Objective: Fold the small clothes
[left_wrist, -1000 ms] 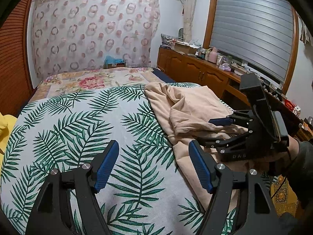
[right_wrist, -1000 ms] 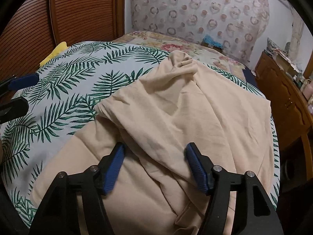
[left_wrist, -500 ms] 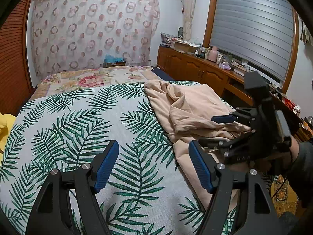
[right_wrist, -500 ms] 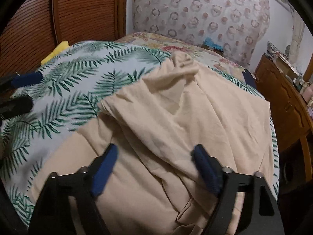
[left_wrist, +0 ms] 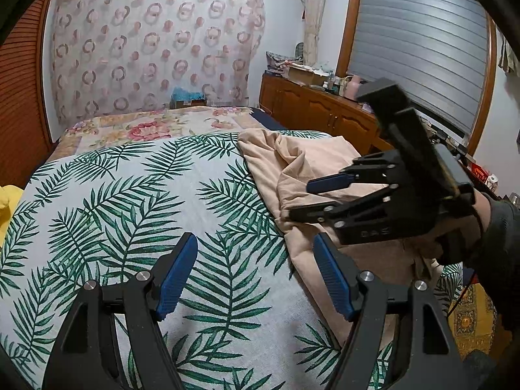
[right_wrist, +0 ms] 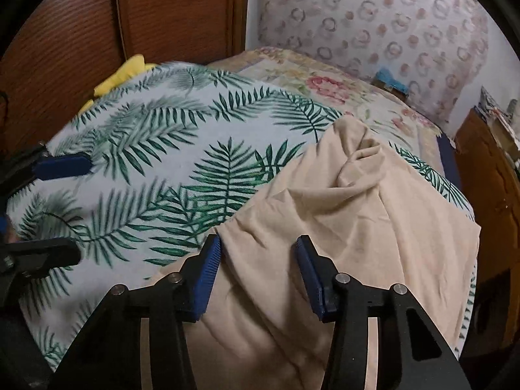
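Beige garment (right_wrist: 373,227): lies crumpled on the right half of the palm-leaf bedspread (left_wrist: 130,201), one bunched end toward the far side, the near part draping over the bed's right edge. A folded flap lies across its middle.

Right gripper (right_wrist: 256,269): jaws have just been closing; a fold of the beige garment's near edge sits between the blue pads (right_wrist: 208,273). Left pad touches the fold's edge; right pad shows cloth beside it, but a gap of slack fabric remains, so no firm pinch is seen. In the left wrist view this gripper (left_wrist: 302,201) hangs over the garment, held by a hand (left_wrist: 461,227) in a dark sleeve. Raised letters on its body read "D A S".

Left gripper (left_wrist: 253,276): jaws spread wide, nothing between them, above bare bedspread just left of the garment's edge.

Containers: a cardboard box (left_wrist: 302,73) on the wooden cabinet (left_wrist: 318,110) at right, contents not discernible; a pink jug (left_wrist: 354,86) and small bottles beside it, labels too small to read.

Surroundings: a yellow cloth (right_wrist: 123,74) at the bed's left edge; a floral quilt (left_wrist: 146,126) beyond the bedspread; a ring-patterned curtain (left_wrist: 156,48) behind.
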`<state>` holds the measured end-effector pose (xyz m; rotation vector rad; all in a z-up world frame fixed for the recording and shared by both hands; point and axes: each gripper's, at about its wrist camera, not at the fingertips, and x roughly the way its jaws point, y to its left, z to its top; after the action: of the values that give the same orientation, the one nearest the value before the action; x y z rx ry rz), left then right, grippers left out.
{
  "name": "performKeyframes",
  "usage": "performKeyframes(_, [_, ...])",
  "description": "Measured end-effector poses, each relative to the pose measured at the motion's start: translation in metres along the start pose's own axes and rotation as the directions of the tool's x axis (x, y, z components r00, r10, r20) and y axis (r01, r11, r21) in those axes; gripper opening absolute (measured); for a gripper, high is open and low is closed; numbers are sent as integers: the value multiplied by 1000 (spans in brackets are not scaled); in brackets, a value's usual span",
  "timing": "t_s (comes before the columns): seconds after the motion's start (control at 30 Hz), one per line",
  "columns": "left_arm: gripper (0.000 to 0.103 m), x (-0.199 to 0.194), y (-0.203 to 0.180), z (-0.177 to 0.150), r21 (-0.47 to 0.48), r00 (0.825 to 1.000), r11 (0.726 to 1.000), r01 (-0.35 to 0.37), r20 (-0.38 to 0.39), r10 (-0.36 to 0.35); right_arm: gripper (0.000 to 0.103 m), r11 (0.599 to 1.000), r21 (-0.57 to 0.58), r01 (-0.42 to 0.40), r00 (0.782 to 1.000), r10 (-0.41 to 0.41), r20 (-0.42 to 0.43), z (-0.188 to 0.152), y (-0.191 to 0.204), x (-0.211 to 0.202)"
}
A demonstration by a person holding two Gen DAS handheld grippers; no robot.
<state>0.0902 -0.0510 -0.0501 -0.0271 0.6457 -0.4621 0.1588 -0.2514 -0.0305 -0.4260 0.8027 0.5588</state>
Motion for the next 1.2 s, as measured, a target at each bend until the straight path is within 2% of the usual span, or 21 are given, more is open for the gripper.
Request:
performKeyframes(0.03, [75, 0, -1, 0, 1, 1000, 1000, 2, -1, -2, 46, 1000, -4, -4, 1000, 3, -10, 0, -1, 3])
performKeyframes(0.1, [75, 1, -2, -1, 1, 1000, 1000, 7, -6, -7, 21, 1000, -7, -21, 1000, 20, -13, 3, -3, 5])
performKeyframes(0.17, [75, 2, -4, -4, 0, 1000, 1000, 14, -12, -14, 9, 1000, -11, -25, 1000, 25, -6, 2, -7, 2])
performKeyframes(0.2, [75, 3, -5, -5, 1, 1000, 1000, 19, -17, -18, 7, 1000, -9, -30, 1000, 30, 3, 1, -11, -2])
performKeyframes(0.3, [75, 5, -8, -7, 3, 999, 1000, 26, -24, -26, 6, 1000, 13, -20, 998, 19, 51, 0, -22, -18])
performKeyframes(0.43, [75, 7, -12, -7, 12, 999, 999, 33, -30, -33, 6, 997, 66, 41, 991, -49, 123, 3, -47, -44])
performKeyframes(0.6, [75, 9, -15, -7, 18, 999, 999, 38, -39, -38, 6, 983, 140, 121, 979, -142, 146, 2, -89, -62])
performKeyframes(0.83, [75, 10, -18, -7, 23, 998, 999, 41, -48, -40, 6, 942, 215, 257, 956, -280, 88, 7, -136, -51])
performKeyframes(1.07, [75, 12, -20, -7, 25, 997, 999, 42, -63, -41, 6, 873, 318, 370, 918, -396, 20, 5, -165, -27])
performKeyframes(1.1, [75, 13, -20, -7, 26, 997, 999, 42, -66, -41, 5, 865, 326, 380, 914, -405, 10, 7, -163, -21])
performKeyframes(1.17, [75, 13, -21, -8, 26, 997, 999, 42, -69, -40, 6, 836, 342, 428, 891, -454, -6, 7, -165, -19])
performKeyframes(1.2, [75, 12, -21, -8, 26, 997, 999, 41, -70, -39, 6, 831, 356, 427, 891, -455, -6, 12, -165, -20])
